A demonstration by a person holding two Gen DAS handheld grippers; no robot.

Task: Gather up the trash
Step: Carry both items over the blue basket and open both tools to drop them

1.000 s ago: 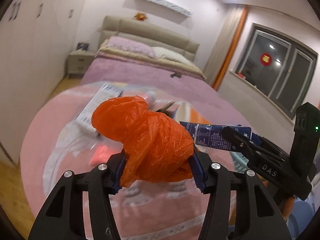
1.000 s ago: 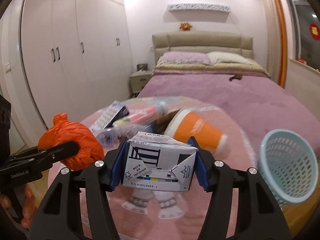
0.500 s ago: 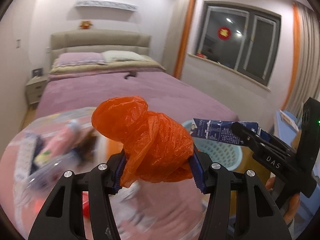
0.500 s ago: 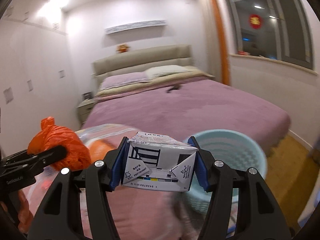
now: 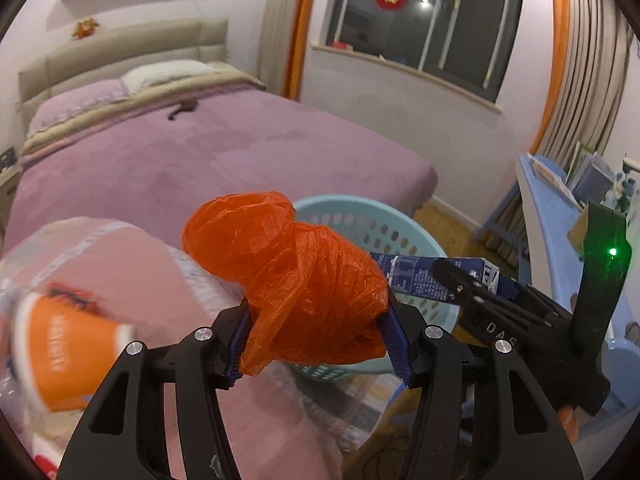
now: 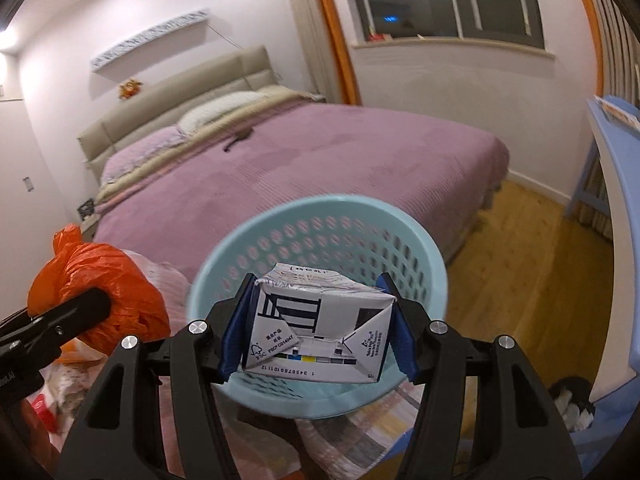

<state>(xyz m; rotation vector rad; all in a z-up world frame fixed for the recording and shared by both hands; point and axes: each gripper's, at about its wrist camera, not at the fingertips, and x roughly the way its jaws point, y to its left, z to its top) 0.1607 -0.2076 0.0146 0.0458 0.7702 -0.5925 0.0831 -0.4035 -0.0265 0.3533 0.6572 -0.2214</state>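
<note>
My left gripper [image 5: 316, 340] is shut on a crumpled orange plastic bag [image 5: 304, 280], held just left of a light blue perforated basket [image 5: 412, 232]. My right gripper [image 6: 318, 340] is shut on a flattened white and blue milk carton [image 6: 320, 328], held over the open mouth of the basket [image 6: 424, 256]. The carton [image 5: 432, 280] and the right gripper [image 5: 480, 308] show at the right of the left wrist view. The bag [image 6: 100, 284] and a left finger [image 6: 60, 316] show at the left of the right wrist view.
An orange paper cup [image 5: 68, 352] and other litter lie on a pink round table [image 5: 132, 264] at the left. A purple bed [image 6: 320, 152] stands behind the basket. A light blue desk [image 5: 560, 232] is at the right. Wooden floor [image 6: 528, 264] lies beyond.
Both grippers have swung right from the littered pink table to the blue basket, each still holding its item. The carton now hangs over the basket's mouth.
</note>
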